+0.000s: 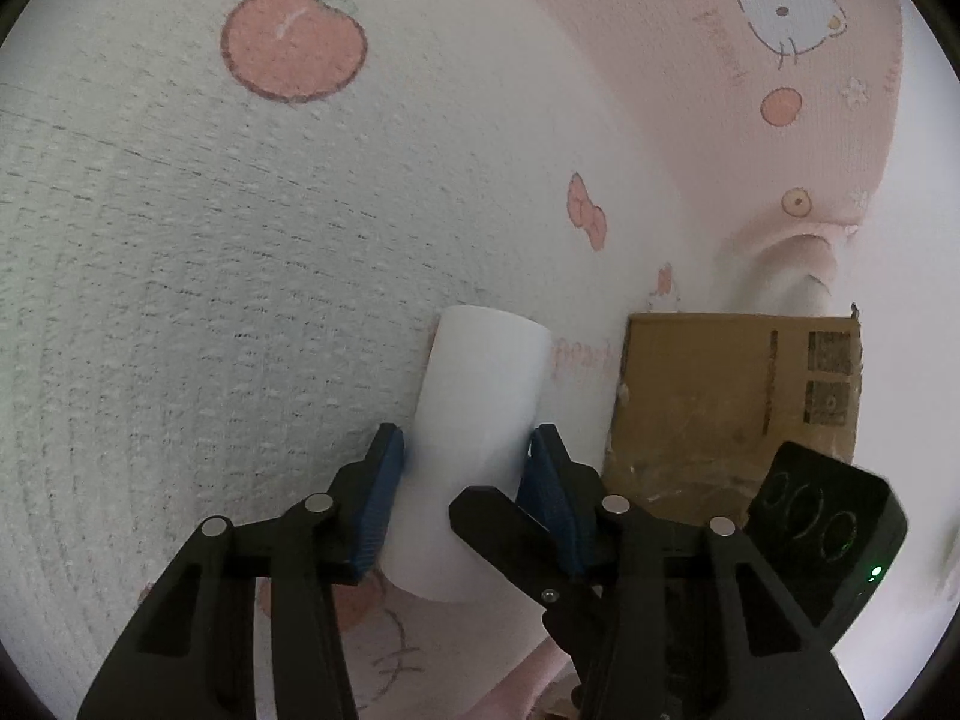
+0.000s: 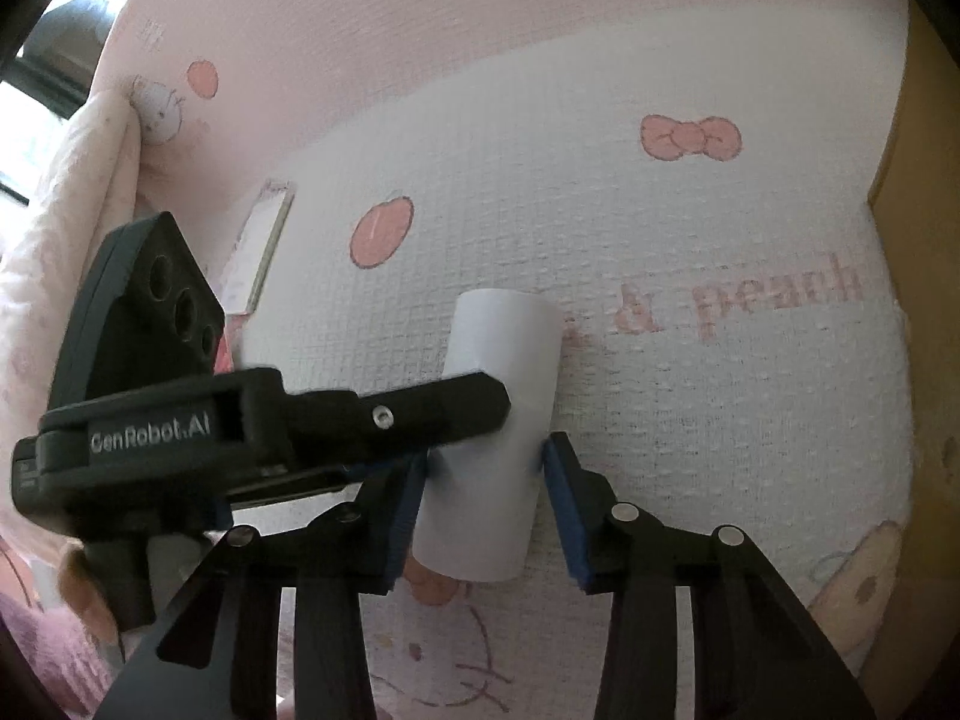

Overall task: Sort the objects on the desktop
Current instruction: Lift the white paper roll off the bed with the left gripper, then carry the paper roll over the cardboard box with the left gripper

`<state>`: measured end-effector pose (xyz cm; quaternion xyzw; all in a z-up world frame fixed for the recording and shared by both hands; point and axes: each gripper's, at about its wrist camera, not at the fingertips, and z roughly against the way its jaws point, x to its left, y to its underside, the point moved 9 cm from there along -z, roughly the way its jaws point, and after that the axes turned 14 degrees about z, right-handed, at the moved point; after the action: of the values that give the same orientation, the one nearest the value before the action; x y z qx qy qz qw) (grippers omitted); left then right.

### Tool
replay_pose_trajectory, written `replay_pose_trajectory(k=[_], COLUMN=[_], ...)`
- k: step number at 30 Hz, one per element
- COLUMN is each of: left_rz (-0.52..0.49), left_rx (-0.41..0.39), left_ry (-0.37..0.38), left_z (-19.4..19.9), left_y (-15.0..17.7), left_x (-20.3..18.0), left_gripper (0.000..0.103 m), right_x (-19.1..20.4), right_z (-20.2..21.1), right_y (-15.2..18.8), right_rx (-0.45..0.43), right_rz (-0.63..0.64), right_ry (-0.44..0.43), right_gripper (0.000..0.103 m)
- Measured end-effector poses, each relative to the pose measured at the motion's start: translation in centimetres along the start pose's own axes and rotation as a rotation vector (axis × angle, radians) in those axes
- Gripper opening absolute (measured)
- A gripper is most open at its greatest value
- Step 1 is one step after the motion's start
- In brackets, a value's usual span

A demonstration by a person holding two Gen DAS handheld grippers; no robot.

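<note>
Beneath everything lies the blanket (image 1: 180,240), a nubbly woven cloth, white in the middle and pink at the border, printed with peach rounds, bows and cartoon cats; off to the side in my left view sits a cardboard box (image 1: 720,396), plain brown with dark printed labels, its corner worn; near the blanket's edge in my right view lies a thin flat card (image 2: 264,240), pale with a darker rim. The white cylinder (image 1: 474,438), smooth and matt, lies on the cloth, and both my claws meet on it; my left gripper (image 1: 462,474) has its blue ribbed pads pressed to either flank, clamped; my right gripper (image 2: 486,480) brackets it, left pad against it, right pad just clear, so it stands slightly parted; the left gripper's black finger crosses in front of the tube.
</note>
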<state>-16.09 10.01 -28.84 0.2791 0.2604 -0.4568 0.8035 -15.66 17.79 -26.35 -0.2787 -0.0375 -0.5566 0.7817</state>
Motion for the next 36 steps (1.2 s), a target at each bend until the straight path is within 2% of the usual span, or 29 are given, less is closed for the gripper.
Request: replay_pose_trajectory(k=[12,19,28,33,36], left_rz=[-0.029,-0.040,-0.160,-0.218,-0.235], left_rx=[-0.019,-0.042,-0.105,-0.114,-0.106], left_ry=[-0.013,0.074,0.206,0.269,0.282], left_z=[0.5,3.1,8.5,9.9,9.5], left_y=[0.4,1.0,2.9,4.7,6.0], left_x=[0.0,-2.5,-10.3,-14.4,-16.3], left_gripper=[0.046,0.046,0.046,0.046,0.046], right_x=[0.4,1.7,4.1,4.7,4.6], right_z=[-0.4,1.4,9.7,14.3,16.6], right_y=[-0.1,-1.3,-5.2,-6.5,-6.5], right_rx=[0.032,0.005,-0.153,-0.224,-0.255], right_rz=[0.020,0.107,0.237,0.284,0.319], right_ry=[0.004,0.060,0.166,0.236,0.280], right_gripper=[0.040,0.040,0.040,0.040,0.040])
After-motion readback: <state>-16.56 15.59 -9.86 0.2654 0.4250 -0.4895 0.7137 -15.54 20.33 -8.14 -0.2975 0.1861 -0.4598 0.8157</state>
